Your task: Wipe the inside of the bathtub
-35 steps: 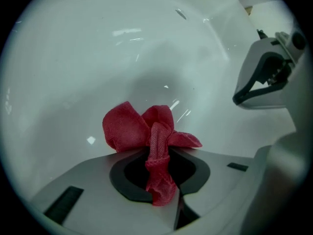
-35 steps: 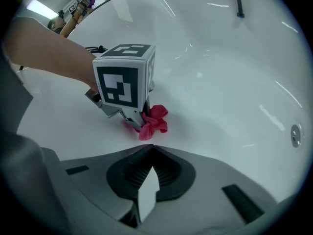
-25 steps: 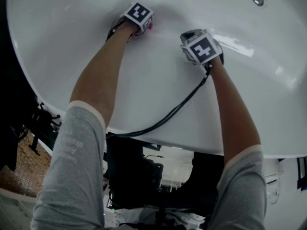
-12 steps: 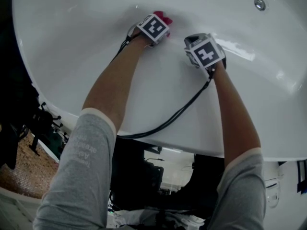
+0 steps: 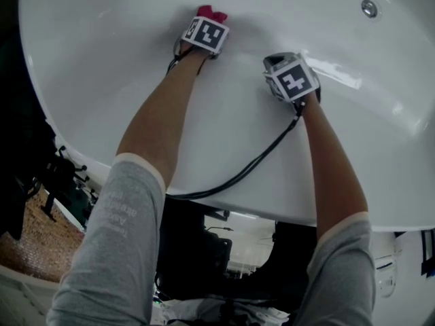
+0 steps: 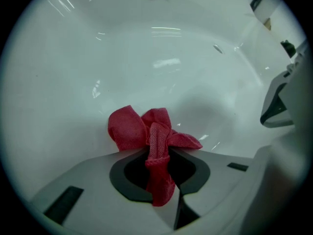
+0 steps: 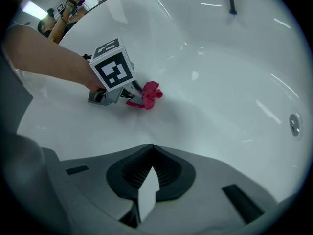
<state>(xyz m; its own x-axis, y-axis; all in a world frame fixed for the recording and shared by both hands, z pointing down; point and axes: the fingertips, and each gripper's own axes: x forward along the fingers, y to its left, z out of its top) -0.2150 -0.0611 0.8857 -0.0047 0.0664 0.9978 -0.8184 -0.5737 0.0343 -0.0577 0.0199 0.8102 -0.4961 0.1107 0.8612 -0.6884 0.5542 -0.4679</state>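
The white bathtub [image 5: 115, 66] fills the head view, and both arms reach down into it. My left gripper [image 5: 209, 22] is shut on a crumpled red cloth [image 5: 211, 12] that rests on the tub's inner wall. In the left gripper view the cloth [image 6: 146, 131] bunches out beyond the closed jaws of the left gripper [image 6: 159, 156]. My right gripper [image 5: 276, 60] hovers to the right, shut with nothing in it. From the right gripper view, the right gripper [image 7: 151, 150] points toward the left gripper [image 7: 128, 97] and the cloth [image 7: 149, 95].
A round metal fitting [image 5: 369, 7] sits high on the tub wall at the right, and shows in the right gripper view as the fitting [image 7: 294, 124]. A black cable [image 5: 245, 161] trails from the right gripper over the tub rim. Dark equipment stands outside the near rim.
My left gripper swept the cloth rightward, then up the tub wall, so the cloth now shows past its marker cube. The right gripper stayed almost still.
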